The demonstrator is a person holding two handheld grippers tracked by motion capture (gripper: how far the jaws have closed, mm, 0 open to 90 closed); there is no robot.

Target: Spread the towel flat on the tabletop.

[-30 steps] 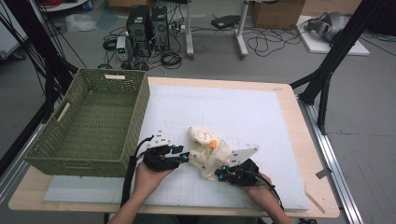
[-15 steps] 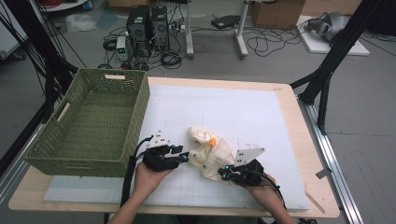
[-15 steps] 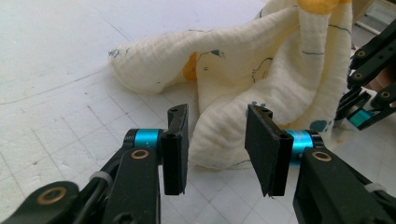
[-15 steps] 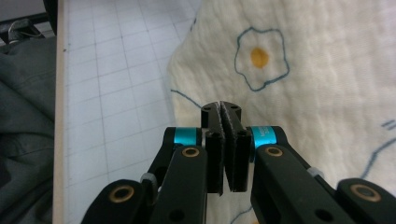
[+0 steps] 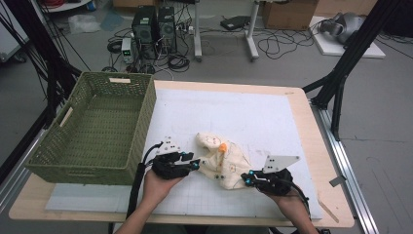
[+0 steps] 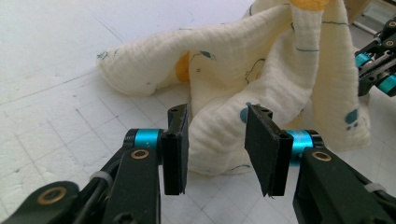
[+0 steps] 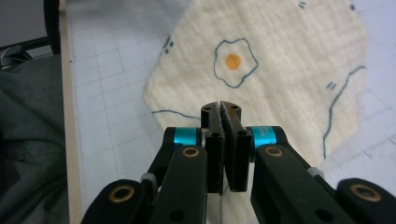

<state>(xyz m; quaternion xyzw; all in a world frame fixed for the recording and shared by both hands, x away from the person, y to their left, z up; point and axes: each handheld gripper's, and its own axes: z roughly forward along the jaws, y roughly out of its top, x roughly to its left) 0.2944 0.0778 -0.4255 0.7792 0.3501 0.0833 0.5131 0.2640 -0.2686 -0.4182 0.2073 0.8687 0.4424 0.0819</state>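
**Right tool clamped on cloth corner, left tool open at a fold**

Right tool [image 7: 220, 108]: jaws fully together, nipping the near edge of the cream cloth [image 5: 224, 161]. In the right gripper view the fabric fans out flat past the jaws, with the fried-egg print [image 7: 233, 60] readable. My read is that the pinch is there to tension that corner so the sheet opens out instead of staying bunched.

Left tool [image 6: 216, 116]: jaws apart, nothing pressed. A rolled fold of the cloth sits just beyond the pads, roughly centred on the gap. Looks like a lineup for a second grip. The pads aren't touching fabric yet, as far as I can tell.

Cloth location: on the white gridded mat [image 5: 253, 117], near the person's edge of the worktop [image 5: 297, 112], between the two tools. The middle is humped up and crumpled, and only the right end is pulled taut. With one end anchored and the other loose, spreading or folding likely needs both ends held.

Further left: green woven basket [image 5: 143, 131] on the worktop, just beside the left hand and apart from the cloth. It's a plausible drop target, close enough for a short carry.

Beyond the far edge of the worktop: computer towers [image 5: 153, 24] and cables on the floor, not involved.

Risk, as a judgement: if the left tool closes on the thick roll, it grabs several layers and the sheet won't open cleanly. A single edge would be the better target.
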